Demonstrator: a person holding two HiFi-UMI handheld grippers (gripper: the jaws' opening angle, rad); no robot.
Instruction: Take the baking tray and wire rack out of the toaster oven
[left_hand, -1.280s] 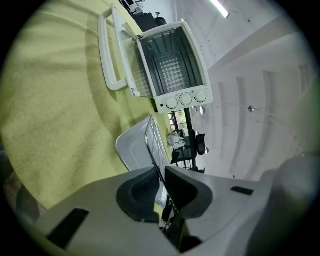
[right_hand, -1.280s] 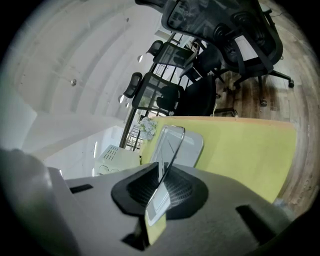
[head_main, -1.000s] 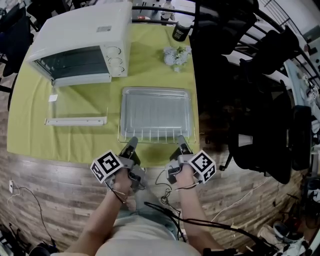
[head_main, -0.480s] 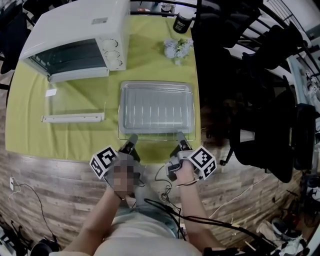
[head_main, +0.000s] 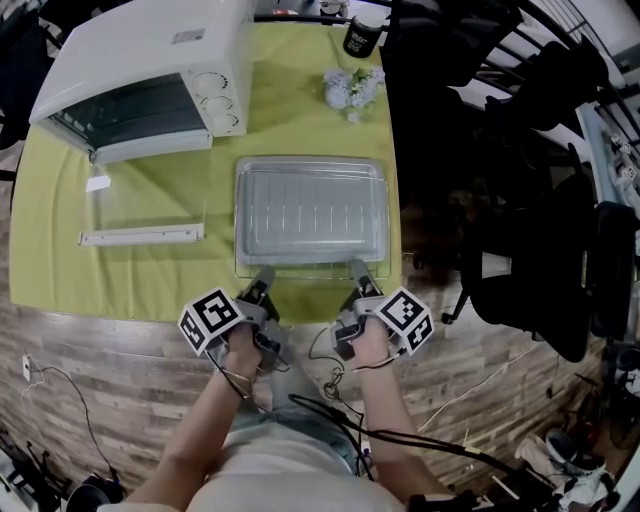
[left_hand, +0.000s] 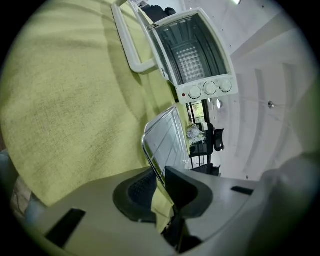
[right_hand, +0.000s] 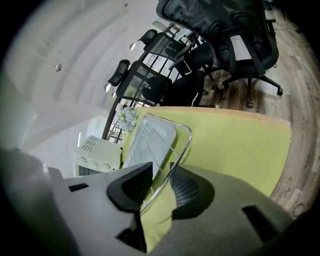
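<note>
While left gripper (head_main: 263, 276) pinches the wire rack (head_main: 306, 269), lying crosswise, right gripper (head_main: 358, 269) just opened around it.

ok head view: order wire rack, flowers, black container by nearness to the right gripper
1. wire rack, near edge, between the right gripper jaws, which have just been opening
2. flowers, far across the cloth
3. black container, beyond them, far edge

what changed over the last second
The right gripper has just been opening its jaws, loosening off the wire rack, whose front wire still runs between them. The left gripper stays shut on it. The baking tray and toaster oven have not shifted.
</note>
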